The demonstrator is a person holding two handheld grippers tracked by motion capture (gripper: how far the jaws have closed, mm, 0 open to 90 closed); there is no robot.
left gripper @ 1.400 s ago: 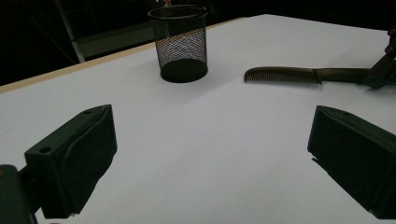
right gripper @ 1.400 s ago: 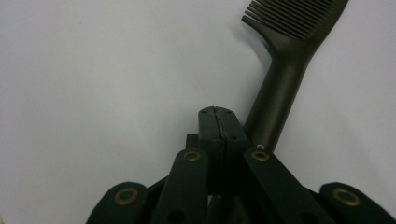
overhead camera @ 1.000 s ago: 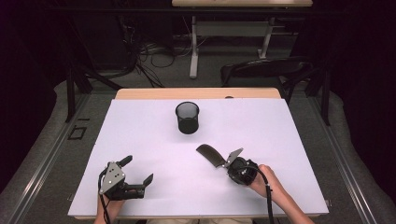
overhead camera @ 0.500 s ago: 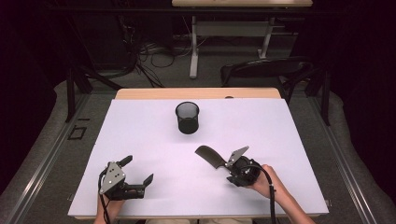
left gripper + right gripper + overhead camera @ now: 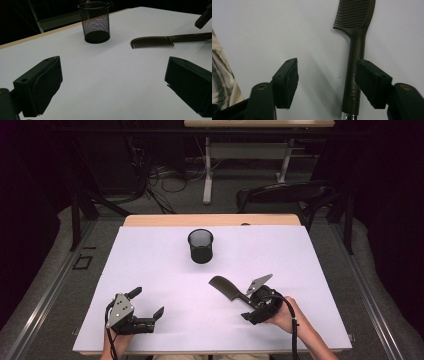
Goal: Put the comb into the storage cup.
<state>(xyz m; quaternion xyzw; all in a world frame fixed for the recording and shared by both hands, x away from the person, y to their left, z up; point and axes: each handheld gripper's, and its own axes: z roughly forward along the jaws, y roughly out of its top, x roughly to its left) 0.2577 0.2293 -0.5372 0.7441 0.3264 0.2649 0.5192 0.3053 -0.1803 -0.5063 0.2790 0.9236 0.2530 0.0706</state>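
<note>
A dark comb (image 5: 222, 286) lies flat on the white table (image 5: 150, 255), teeth pointing away from the right hand. Its handle (image 5: 355, 82) runs between the jaws of my right gripper (image 5: 328, 72), close to the right-hand pad, with neither pad pressing on it. Those jaws have just been opening. In the high view my right gripper (image 5: 247, 304) sits low at the comb's near end. My left gripper (image 5: 146, 302) rests at the front left, jaws wide open around nothing (image 5: 113, 72). A black mesh cup (image 5: 200, 246) stands upright farther back.
From the left gripper view the mesh cup (image 5: 94, 22) is ahead and the comb (image 5: 152, 41) to its right. A dark chair (image 5: 285, 195) stands behind the table's far edge. Striped cloth (image 5: 219, 75) shows beside the right gripper.
The right gripper's jaws have spread apart from the comb's handle. The comb stays in almost the same spot on the table. The left gripper has not moved.
</note>
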